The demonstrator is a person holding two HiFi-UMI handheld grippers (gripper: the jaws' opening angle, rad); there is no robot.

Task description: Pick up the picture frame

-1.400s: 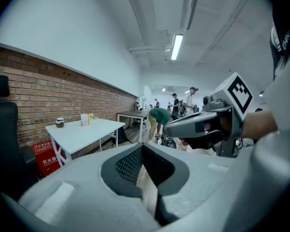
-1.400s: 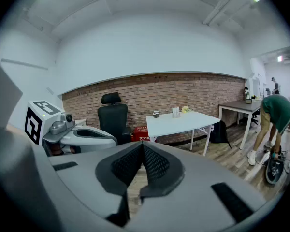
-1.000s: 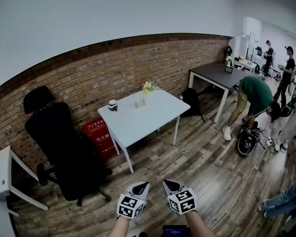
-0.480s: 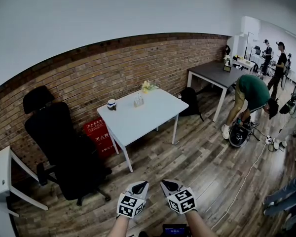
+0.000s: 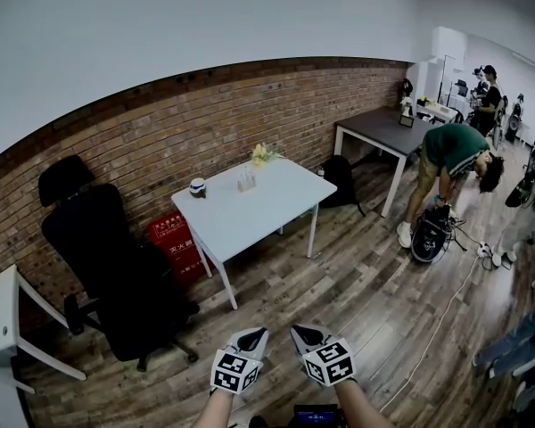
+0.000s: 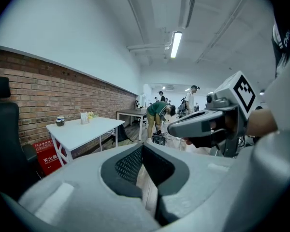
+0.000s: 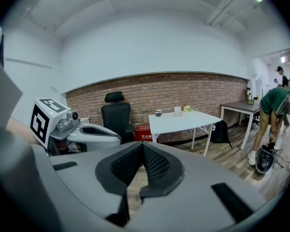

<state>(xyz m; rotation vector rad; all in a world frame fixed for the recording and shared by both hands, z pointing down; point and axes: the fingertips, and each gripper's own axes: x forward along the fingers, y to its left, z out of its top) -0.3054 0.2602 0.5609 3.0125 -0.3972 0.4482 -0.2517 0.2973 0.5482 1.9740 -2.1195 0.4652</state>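
You are standing well back from the work: the frame is across a stretch of wood floor, far from both grippers.

Sweeping the head view from the left, a white desk [image 5: 2, 315] is showing its corner at the edge. A black chair [image 5: 94, 248] is standing in front of the brick wall [image 5: 276, 114]. A red box [image 5: 172, 242] is sitting on the floor against that wall, between the chair and the white table [image 5: 267, 214].

On the table's wall side, a jar [image 5: 197, 186] is standing at the left. The frame [image 5: 246, 182] is standing upright to its right, apart from it, and yellow flowers [image 5: 266, 156] are sitting just beyond the frame at the far corner. The frame is showing too small for any detail, and nothing is touching it.

Further right, a black bag [image 5: 342, 181] is resting on the floor by the table's right end. A dark table [image 5: 388, 132] is standing along the wall, and a person [image 5: 455, 150] in a green top is bending over gear on the floor.

At the bottom of the view, you are holding the left gripper [image 5: 260, 333] and the right gripper [image 5: 300, 331] side by side – near each other but not touching, both pointing toward the white table.

- **Left gripper:** its fingers are meeting at the tips, with only floor showing past them.
- **Right gripper:** its fingers are pressing together in the same way, gripping nothing.
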